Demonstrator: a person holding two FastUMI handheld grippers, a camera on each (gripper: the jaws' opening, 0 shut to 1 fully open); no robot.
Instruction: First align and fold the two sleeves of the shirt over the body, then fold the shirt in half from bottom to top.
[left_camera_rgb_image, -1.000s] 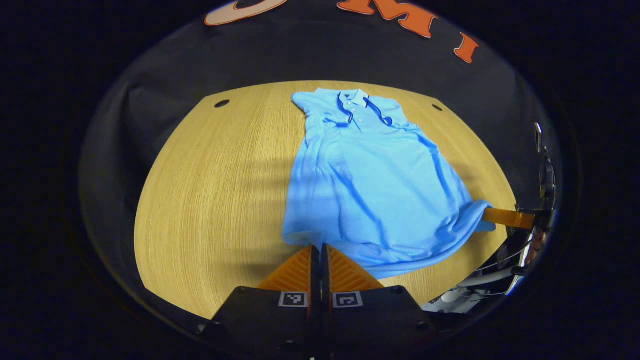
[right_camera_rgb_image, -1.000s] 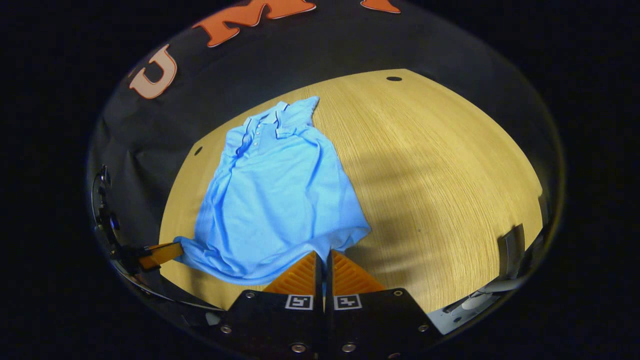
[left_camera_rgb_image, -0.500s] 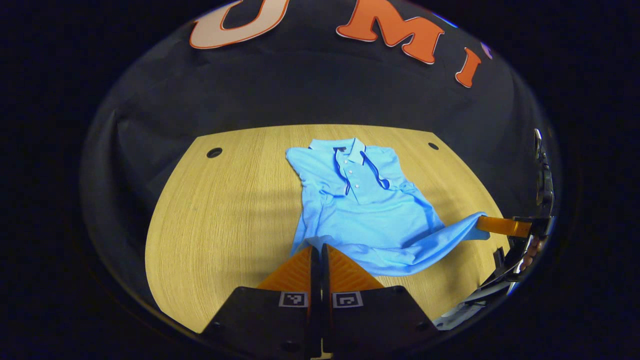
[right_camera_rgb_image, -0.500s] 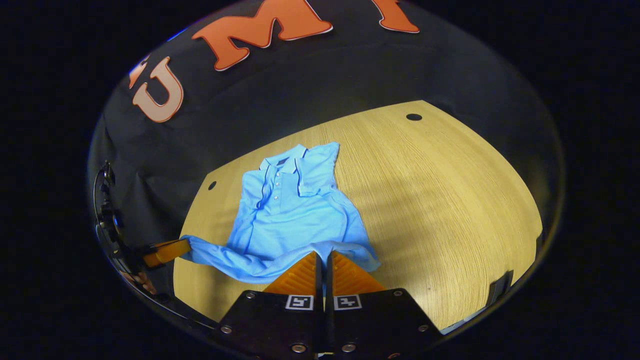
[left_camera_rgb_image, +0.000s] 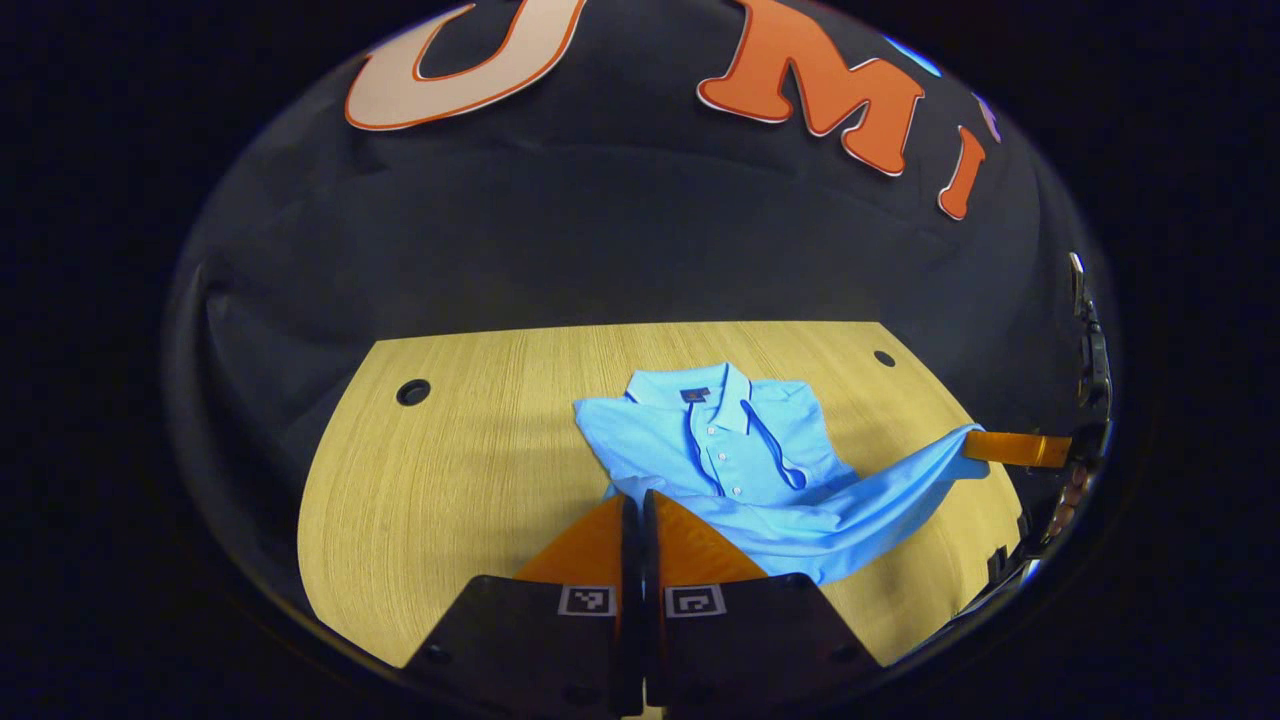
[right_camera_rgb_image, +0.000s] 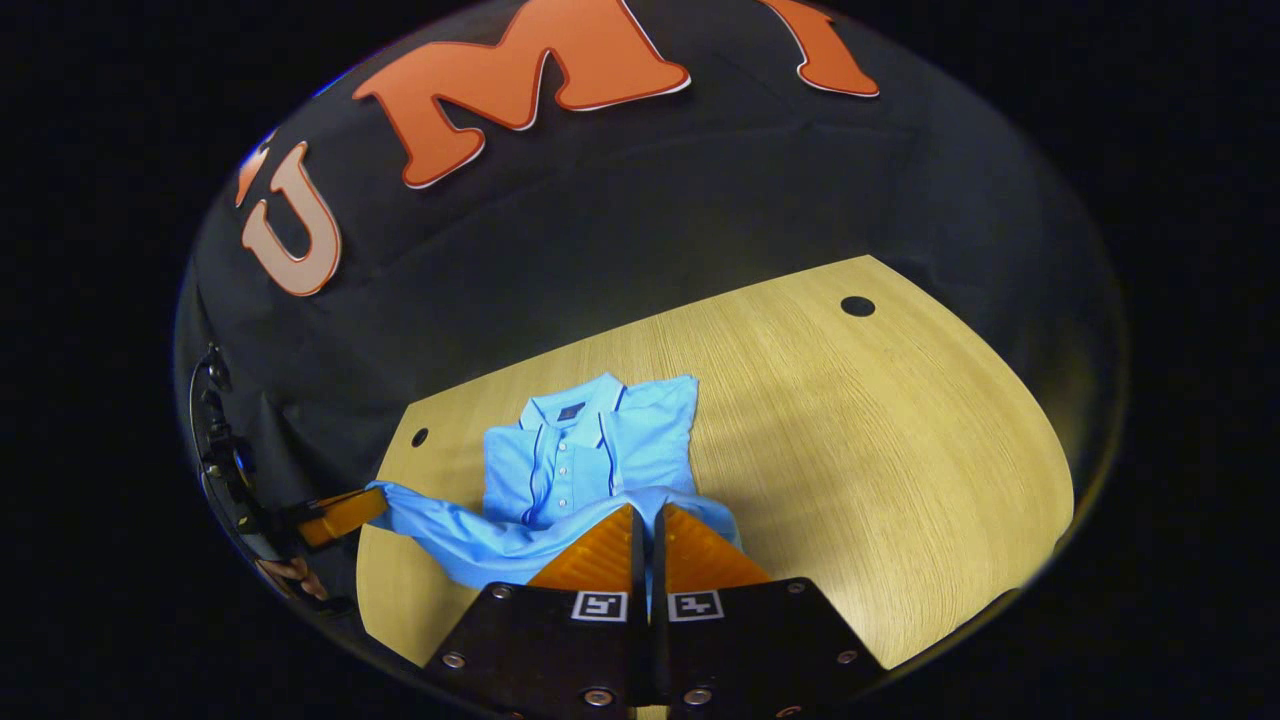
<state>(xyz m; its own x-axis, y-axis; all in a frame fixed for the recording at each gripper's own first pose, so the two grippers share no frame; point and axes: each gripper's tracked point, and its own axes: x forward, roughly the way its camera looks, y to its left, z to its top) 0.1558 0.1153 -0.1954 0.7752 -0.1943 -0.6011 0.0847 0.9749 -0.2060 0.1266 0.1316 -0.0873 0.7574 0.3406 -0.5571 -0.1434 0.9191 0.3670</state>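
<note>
Both grippers, left (left_camera_rgb_image: 640, 497) and right (right_camera_rgb_image: 648, 512), pinch the shirt's (left_camera_rgb_image: 740, 450) hem, lifted over the table (left_camera_rgb_image: 450, 480). The right gripper view shows fingers (right_camera_rgb_image: 290, 575) holding the other gripper.

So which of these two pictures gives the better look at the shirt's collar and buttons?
The left gripper view: the collar faces the camera with the button placket clear below it. In the right gripper view the collar shows too, but farther off and at a slant, with the lifted hem hiding the lower buttons.

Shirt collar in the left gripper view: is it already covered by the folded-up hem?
No, the collar lies exposed on the shirt; the lifted hem sits short of it.
</note>
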